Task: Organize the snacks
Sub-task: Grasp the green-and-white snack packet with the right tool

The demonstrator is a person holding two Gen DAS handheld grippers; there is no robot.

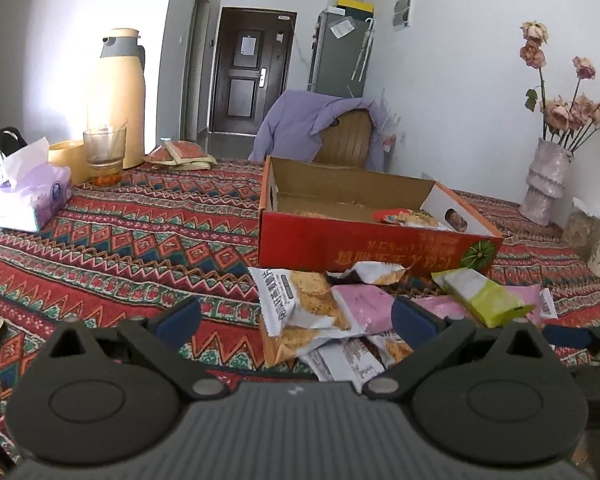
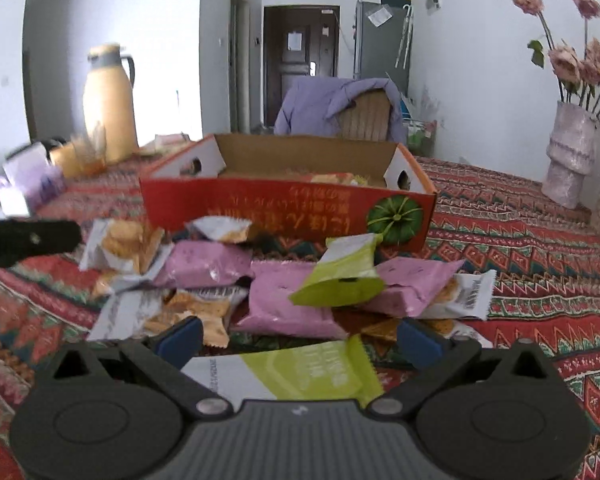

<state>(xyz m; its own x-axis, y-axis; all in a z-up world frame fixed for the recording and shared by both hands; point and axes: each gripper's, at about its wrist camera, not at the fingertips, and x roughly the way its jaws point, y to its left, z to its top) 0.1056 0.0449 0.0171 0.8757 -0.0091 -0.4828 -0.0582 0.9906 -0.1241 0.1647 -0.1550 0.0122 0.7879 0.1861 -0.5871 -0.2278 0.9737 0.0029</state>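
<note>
My left gripper is hovering wide open and empty over the snack pile, its fingers straddling a cracker packet. Behind the pile, the red box is sitting open on the patterned tablecloth, a few packets inside. My right gripper is also spreading wide, gripping nothing; a green packet is lying between its jaws, pink packets just beyond.

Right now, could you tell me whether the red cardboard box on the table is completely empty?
No, the red cardboard box already holds a few wrapped snack packets.
</note>
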